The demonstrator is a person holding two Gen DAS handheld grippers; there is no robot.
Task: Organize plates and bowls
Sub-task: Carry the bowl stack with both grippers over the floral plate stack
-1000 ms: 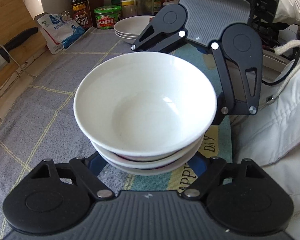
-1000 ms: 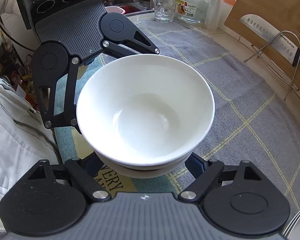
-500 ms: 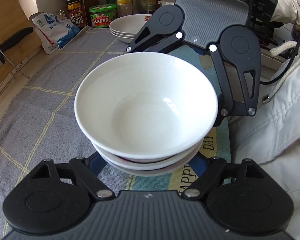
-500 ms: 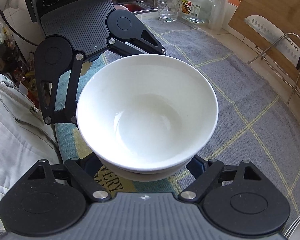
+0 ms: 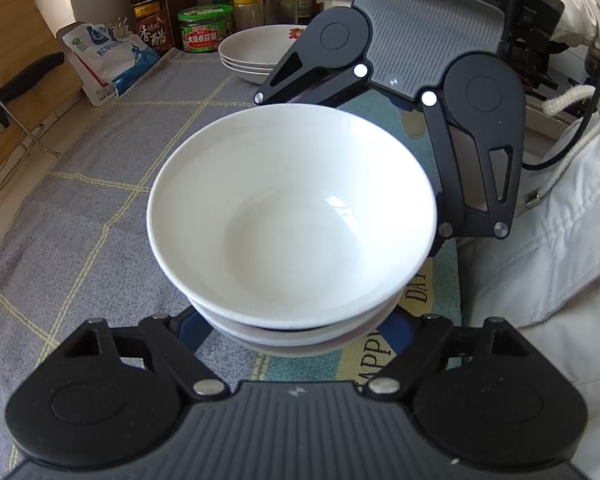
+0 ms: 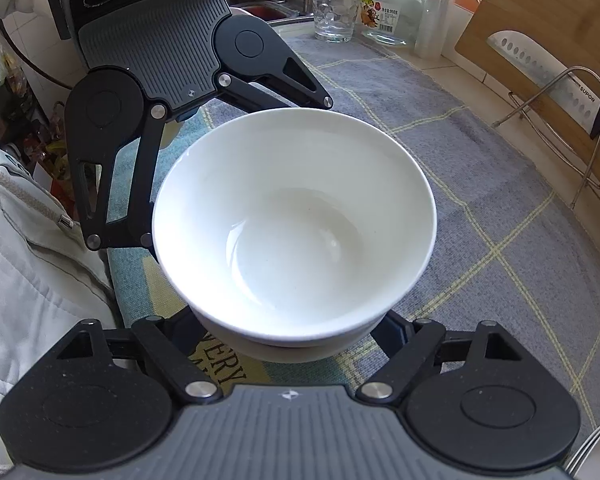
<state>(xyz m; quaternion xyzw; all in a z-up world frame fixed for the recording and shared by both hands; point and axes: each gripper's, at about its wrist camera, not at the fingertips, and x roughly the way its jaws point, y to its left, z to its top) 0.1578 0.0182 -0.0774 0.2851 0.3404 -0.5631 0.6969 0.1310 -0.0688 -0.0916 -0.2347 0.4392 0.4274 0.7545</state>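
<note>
A stack of three white bowls rests on the grey checked cloth, with a gripper on each side of it. My left gripper reaches in low, and its blue fingers sit against the lower bowls under the top rim. From the opposite side my right gripper holds the same stack. Its jaws are closing on the lower bowl, and its fingers touch the bowl's sides. The top bowl's rim hides all the fingertips.
Stacked white plates sit further along the cloth, by jars and bottles and a salt bag. A cleaver on a wire rack, a glass and a jar line the wall. A person's pale jacket borders the counter edge.
Both views have shifted only slightly. The bowl stack stays where it was between the two grippers.
</note>
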